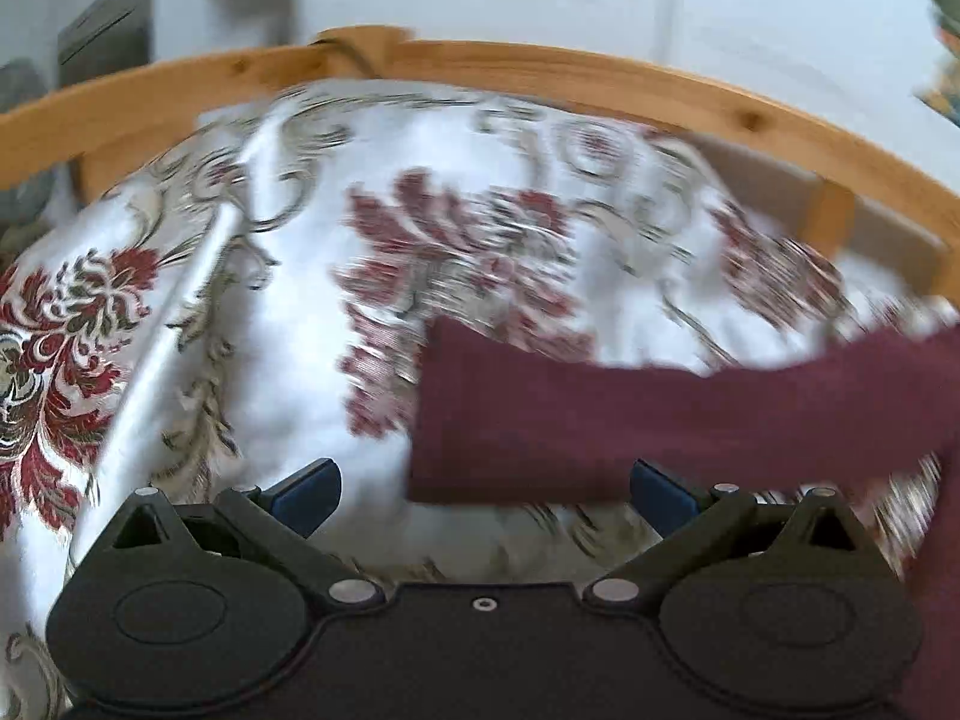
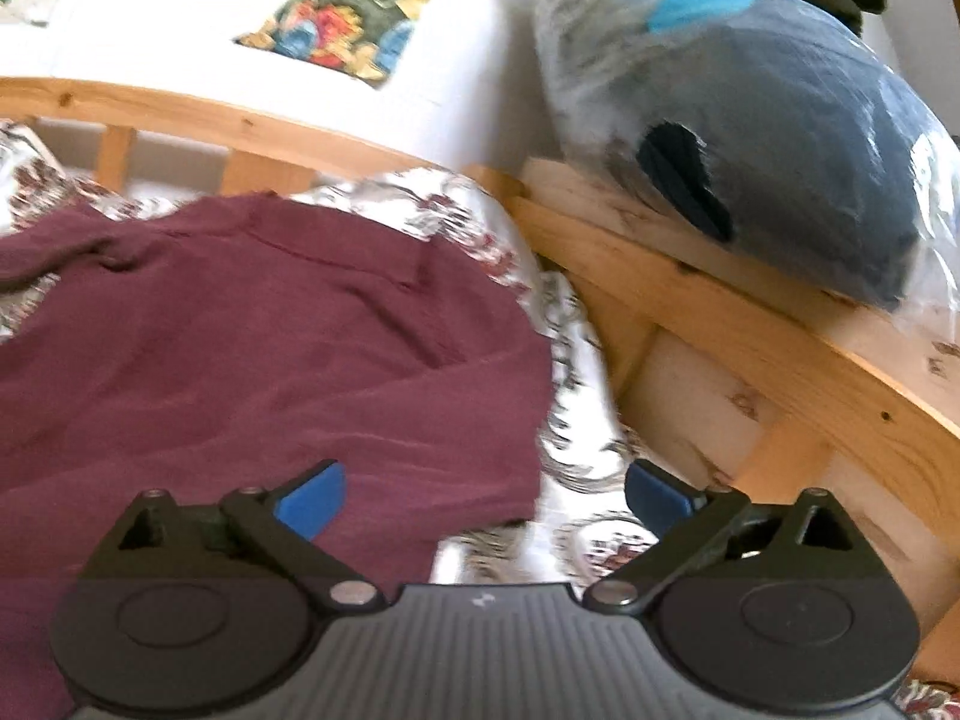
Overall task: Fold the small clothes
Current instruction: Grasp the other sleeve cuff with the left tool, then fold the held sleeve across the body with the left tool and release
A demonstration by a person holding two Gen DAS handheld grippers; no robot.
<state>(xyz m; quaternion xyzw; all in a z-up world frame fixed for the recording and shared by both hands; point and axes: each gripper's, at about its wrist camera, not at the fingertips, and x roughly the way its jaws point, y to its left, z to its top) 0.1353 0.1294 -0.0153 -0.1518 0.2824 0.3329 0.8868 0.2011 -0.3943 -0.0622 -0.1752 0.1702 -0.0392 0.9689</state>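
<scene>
Rightward, wooden bed rail point(image 2: 690, 300) flanks maroon garment point(image 2: 270, 330).

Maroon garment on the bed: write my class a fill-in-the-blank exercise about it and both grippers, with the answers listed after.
1. The maroon garment lies on a bedspread with a ____ pattern.
2. The right gripper has its fingers ____, with nothing held.
3. The bed frame is made of ____.
4. Through the left gripper, a long maroon ____ stretches across the bedspread.

Answers: floral; open; wood; sleeve
</scene>
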